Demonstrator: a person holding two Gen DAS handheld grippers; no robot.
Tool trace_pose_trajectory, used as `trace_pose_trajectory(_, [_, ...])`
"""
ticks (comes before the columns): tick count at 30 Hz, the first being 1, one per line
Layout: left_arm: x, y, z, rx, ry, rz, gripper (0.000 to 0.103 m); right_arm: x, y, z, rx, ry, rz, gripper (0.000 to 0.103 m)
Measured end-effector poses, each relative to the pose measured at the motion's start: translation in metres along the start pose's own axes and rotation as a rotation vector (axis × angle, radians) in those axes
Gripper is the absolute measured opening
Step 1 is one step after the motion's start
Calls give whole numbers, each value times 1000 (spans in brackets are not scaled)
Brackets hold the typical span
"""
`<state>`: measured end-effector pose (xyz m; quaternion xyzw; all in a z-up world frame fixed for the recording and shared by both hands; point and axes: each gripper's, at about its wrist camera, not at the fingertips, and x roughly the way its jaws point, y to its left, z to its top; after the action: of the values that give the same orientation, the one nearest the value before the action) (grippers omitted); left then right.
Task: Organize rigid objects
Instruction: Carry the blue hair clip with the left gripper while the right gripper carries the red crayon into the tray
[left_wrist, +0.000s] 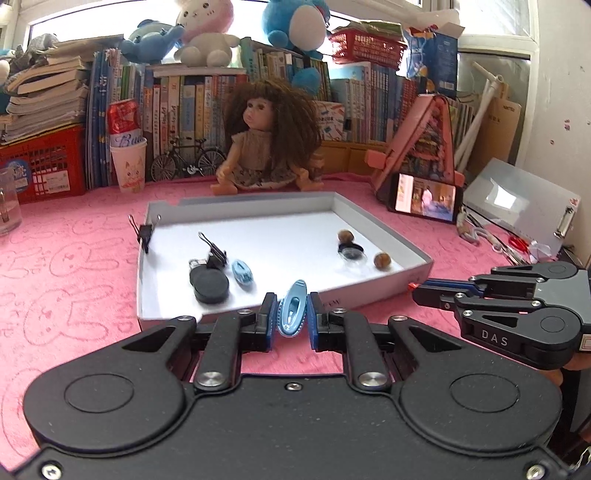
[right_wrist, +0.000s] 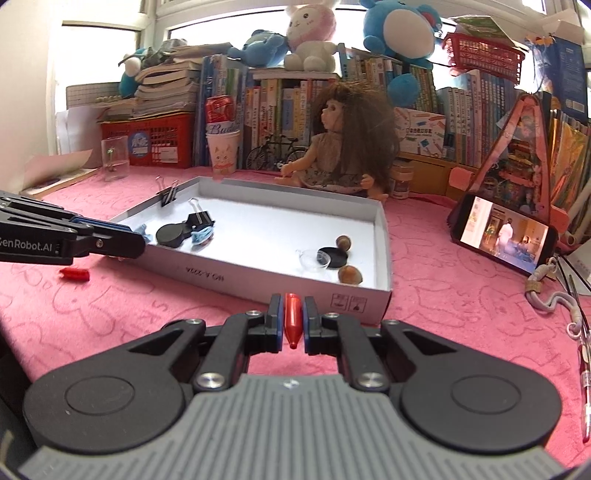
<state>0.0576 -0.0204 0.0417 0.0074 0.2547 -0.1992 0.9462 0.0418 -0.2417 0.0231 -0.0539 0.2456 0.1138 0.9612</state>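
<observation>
Hidden or unclear: the left gripper (left_wrist: 291, 316) body fills the lower half of its own view and covers the near tabletop; in the right wrist view only its tip shows, with a bit of light blue at the end. The tray's small items are too small to name surely. The picture on the phone (right_wrist: 502, 236) screen is blurred.
Left fingers: pinching a light blue clip (left_wrist: 292, 314), held upright in front of the tray's near wall.
Right fingers: the right gripper (right_wrist: 293, 319) is pinching a red cap (right_wrist: 293, 319), its pointed end toward the camera, close before the tray's near wall.
Loose piece: a second red cap (right_wrist: 75, 274) lies on the cloth just under the left gripper's tip.
Tray: a shallow white cardboard tray (left_wrist: 417, 254) holds a black disc (left_wrist: 210, 285), a binder clip (left_wrist: 216, 251), another blue clip (left_wrist: 242, 272), two brown nuts (left_wrist: 382, 260) and a clear round piece (left_wrist: 352, 254); another binder clip (left_wrist: 146, 232) is clipped onto the left wall.
Surface: tabletop (left_wrist: 74, 266) under a pink cloth with embossed rabbits.
Room: a doll (left_wrist: 271, 136) sits behind the tray; rows of books (left_wrist: 192, 107), red baskets, plush toys and a bright window behind.
Writing: "DAS" on the right gripper in the left view; "GenRobot.AI", its first letter cut off, on the left one; "Bud…" on a can (left_wrist: 123, 120) standing in a paper cup; upside-down print on the tray wall, not clearly legible.
</observation>
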Motion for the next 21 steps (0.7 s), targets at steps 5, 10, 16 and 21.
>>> trace_pose_trajectory(5, [8,11,16,-41,-31,26,16,10,-8,11,58,-3,-48,13])
trace_pose_trajectory(10, [21,21,28,-63,-41,46,16,21,-17,22,108,-15,-63,13])
trace_pose_trajectory(16, [42,29,42,-85,-44,67,16,36,-29,37,179,-22,-53,13])
trace_pose_trajectory(21, [61,35,50,-115,-24,77,16,51,-33,47,221,-21,-40,13])
